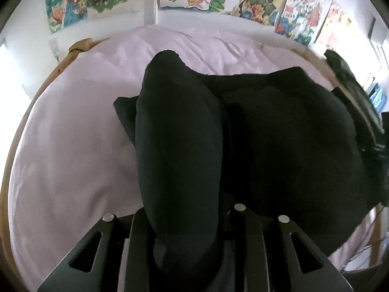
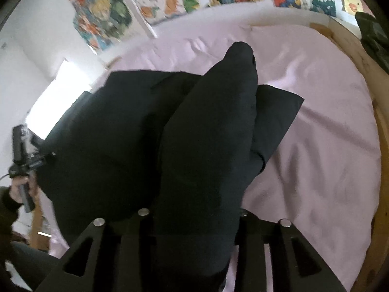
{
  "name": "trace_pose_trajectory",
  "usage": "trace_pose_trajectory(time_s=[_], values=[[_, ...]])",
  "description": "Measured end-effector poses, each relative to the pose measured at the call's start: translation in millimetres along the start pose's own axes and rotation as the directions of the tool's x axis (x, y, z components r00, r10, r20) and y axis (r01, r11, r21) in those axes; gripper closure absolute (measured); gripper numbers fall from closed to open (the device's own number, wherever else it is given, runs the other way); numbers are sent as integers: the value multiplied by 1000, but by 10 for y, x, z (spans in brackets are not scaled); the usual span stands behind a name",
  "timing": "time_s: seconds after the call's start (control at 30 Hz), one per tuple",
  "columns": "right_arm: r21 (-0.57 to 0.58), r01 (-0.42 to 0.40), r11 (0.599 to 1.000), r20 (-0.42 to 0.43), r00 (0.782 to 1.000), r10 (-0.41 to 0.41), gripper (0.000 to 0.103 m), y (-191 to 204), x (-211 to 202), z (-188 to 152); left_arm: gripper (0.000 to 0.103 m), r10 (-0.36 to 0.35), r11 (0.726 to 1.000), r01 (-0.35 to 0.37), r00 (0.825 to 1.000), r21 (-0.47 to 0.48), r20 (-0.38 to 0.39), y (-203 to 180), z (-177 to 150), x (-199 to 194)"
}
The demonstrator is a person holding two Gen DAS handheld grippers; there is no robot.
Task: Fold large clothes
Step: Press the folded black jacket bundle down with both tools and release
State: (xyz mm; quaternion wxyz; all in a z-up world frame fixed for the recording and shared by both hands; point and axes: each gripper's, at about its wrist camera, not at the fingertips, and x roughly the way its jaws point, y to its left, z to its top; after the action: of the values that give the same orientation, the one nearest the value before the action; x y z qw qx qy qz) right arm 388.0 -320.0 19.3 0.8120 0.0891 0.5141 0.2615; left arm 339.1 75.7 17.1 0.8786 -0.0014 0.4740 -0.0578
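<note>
Bed point(image 1: 73, 131) w/ pale pink sheet point(image 2: 316, 131), wrinkled in spots, set in a light wooden frame point(image 2: 381, 126) that curves round the edge in both views. Black garment point(image 1: 279, 131) lies partly on the sheet near mid-bed, one flat corner spread out on the pink; the rest is bunched and raised. Dark item point(image 2: 372, 39) at the far frame corner, prob. more clothing, too blurred to tell.
</note>
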Motion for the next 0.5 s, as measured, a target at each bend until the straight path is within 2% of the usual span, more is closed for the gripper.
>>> trace_pose_trajectory(time_s=[0.2,0.27,0.33,0.43,0.5], values=[[-7,57,998,1,998,-57,55,-28,115,14,62,17,995,-13,999,-98,38,70,-63,129],[-15,89,996,7,996,-89,39,-38,117,-15,49,31,994,-28,999,-109,33,95,-70,158],[-21,128,992,12,992,-127,32,-37,121,-58,41,43,992,-40,999,-123,27,163,-80,150],[-29,216,976,65,975,-213,20,-14,45,-127,32,65,980,-58,997,-188,30,251,-119,81],[-22,293,956,97,952,-290,16,14,-9,-151,25,89,972,-77,995,-224,41,282,-161,19]])
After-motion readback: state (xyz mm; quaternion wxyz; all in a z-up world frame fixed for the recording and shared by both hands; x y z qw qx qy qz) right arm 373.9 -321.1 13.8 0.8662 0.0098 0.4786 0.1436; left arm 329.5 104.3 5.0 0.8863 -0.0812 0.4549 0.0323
